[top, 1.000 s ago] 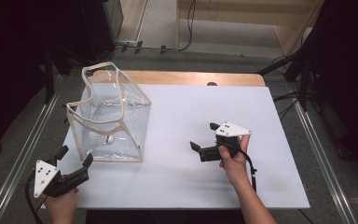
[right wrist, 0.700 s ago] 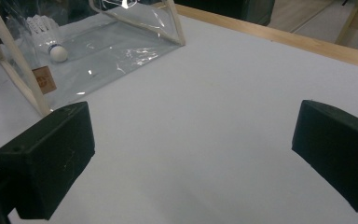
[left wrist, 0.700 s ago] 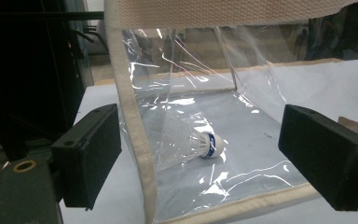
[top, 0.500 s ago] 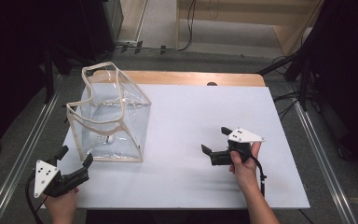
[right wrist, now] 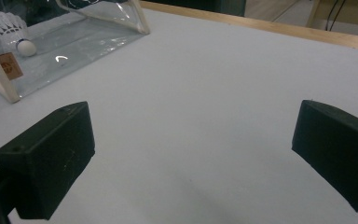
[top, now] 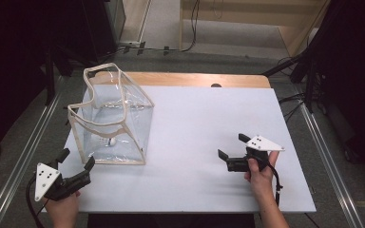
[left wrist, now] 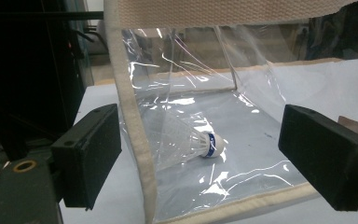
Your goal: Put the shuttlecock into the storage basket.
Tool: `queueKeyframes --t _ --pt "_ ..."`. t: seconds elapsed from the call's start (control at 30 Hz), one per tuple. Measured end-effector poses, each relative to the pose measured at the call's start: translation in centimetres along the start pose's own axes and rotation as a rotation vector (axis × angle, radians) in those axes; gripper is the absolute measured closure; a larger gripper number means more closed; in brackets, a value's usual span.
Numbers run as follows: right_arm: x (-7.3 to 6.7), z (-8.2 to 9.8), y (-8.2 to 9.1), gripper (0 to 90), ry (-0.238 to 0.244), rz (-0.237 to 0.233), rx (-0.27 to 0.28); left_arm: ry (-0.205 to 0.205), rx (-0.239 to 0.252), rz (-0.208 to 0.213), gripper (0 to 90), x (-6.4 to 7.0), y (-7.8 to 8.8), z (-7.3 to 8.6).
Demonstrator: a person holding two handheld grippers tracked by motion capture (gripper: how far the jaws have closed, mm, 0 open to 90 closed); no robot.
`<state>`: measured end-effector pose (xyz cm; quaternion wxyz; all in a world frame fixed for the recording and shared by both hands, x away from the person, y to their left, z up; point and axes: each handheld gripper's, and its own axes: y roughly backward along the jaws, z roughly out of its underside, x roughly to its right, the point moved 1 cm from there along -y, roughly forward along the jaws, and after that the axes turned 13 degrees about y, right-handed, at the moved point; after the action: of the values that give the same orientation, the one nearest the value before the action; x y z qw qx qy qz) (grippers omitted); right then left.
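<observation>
My shuttlecock [left wrist: 193,142] lies on its side inside the clear bag [top: 111,118], on the bag's floor, cork end toward the lower right of the left gripper view. In the high view the bag stands at the left of the white surface [top: 195,123], its open top rimmed with beige webbing. My left gripper [top: 76,164] sits in the lower left of that view, just outside the bag's near corner, jaws spread wide and holding nothing. My right gripper [top: 230,147] hovers at the lower right, well apart from the bag, jaws also wide and empty.
</observation>
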<state>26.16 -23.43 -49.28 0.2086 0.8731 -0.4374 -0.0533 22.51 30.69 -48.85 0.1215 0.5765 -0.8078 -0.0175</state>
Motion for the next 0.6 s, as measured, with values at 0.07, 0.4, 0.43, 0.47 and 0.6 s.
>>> queueKeyframes --t 0.07,0.4,0.43,0.47,0.6 --pt "0.2 0.3 0.3 0.0 -0.001 0.006 -0.001 0.001 0.001 -0.001 13.7 0.0 0.0 0.0" --pt "1.0 1.6 1.7 0.0 -0.012 0.03 -0.005 0.0 -0.001 0.0 13.7 0.0 0.0 0.0" --pt "1.1 1.7 1.8 0.0 -0.012 0.031 -0.003 0.0 -0.001 0.0 13.7 0.0 0.0 0.0" --pt "1.2 1.8 1.9 0.0 -0.014 0.035 -0.003 0.0 -0.002 0.001 13.7 0.0 0.0 0.0" --pt "1.5 2.1 2.4 0.0 -0.015 0.045 -0.005 0.002 -0.001 0.001 13.7 0.0 0.0 0.0"
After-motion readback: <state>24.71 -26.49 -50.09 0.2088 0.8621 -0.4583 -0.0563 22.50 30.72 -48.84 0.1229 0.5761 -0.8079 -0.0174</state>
